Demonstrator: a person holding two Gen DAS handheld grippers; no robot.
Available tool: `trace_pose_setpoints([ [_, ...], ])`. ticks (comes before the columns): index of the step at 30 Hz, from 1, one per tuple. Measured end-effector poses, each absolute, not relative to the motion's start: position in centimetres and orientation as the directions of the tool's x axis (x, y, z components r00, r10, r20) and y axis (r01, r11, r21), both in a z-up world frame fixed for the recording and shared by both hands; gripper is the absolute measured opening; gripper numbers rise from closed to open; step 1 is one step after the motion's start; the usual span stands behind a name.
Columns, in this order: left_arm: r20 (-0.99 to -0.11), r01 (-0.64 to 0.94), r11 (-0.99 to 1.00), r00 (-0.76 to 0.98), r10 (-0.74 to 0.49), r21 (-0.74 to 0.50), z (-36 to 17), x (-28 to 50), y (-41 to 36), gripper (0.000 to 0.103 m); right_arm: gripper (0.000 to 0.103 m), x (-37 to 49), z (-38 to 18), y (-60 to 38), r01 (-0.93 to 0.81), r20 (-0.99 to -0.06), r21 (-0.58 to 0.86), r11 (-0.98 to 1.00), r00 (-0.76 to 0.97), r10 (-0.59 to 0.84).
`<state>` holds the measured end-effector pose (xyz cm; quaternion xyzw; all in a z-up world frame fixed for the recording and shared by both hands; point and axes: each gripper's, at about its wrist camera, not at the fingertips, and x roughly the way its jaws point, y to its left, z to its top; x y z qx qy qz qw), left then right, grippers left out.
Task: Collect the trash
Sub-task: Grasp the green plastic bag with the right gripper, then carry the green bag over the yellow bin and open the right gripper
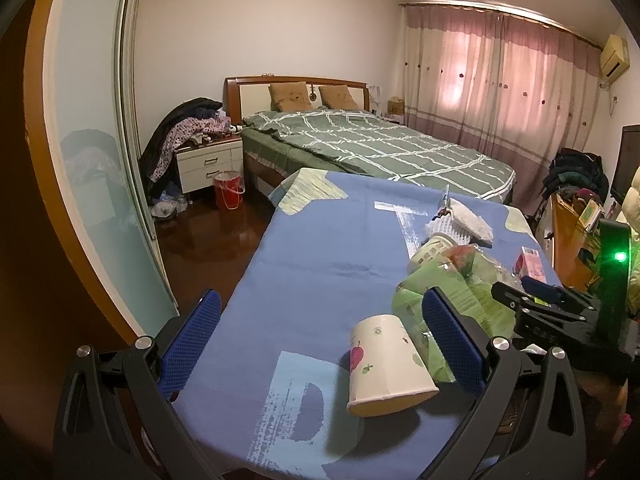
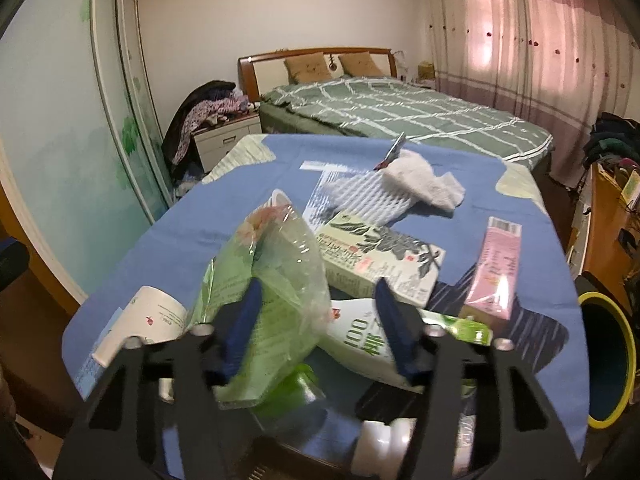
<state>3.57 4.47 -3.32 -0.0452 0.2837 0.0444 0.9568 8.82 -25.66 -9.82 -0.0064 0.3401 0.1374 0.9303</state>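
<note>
The right claw (image 2: 316, 320) stands half-closed around a crumpled green plastic bag (image 2: 264, 280) at the near edge of the surface (image 2: 192, 216), pads seemingly not pinching yet. The left claw (image 1: 316, 344) gapes wide over a tipped paper cup (image 1: 388, 364), probably next.

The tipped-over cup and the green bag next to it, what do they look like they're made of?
The cup looks like paper: matte white wall with printed fruit and a rolled rim. The green bag looks like thin plastic film: glossy, crinkled, partly see-through. It lies between the right claw's pads; whether they pinch it is unclear.
</note>
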Motion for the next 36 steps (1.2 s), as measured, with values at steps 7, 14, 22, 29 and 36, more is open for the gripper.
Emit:
trace_pose_setpoints([
  [7,-0.555,-0.109,0.992,0.830,0.056,-0.064,-3.8,4.1,4.5,0.099,0.016,8.3,-9.3,-26.0,-0.282,-0.611,0.104,0.954,0.738,0.285],
  [14,-0.551,-0.091,0.994,0.834,0.045,-0.057,-3.8,4.1,3.8,0.099,0.013,6.5,-6.8,-27.0,-0.293,-0.544,0.129,0.947,0.778,0.314],
  [22,-0.562,-0.059,0.998,0.827,0.028,-0.038,-4.4,4.0,2.4,0.099,0.013,5.1,-3.9,-32.4,-0.160,-0.464,0.134,0.978,0.862,0.205],
  [29,-0.600,-0.035,0.999,0.800,0.019,-0.015,-6.4,4.9,0.4,0.099,0.013,4.5,-4.8,-42.1,0.123,-0.469,0.178,0.976,0.883,-0.025],
  [36,-0.604,-0.053,0.998,0.795,0.066,0.040,-8.1,5.8,-1.3,0.099,0.013,3.8,-7.1,-50.9,0.384,-0.491,0.190,0.904,0.834,-0.251],
])
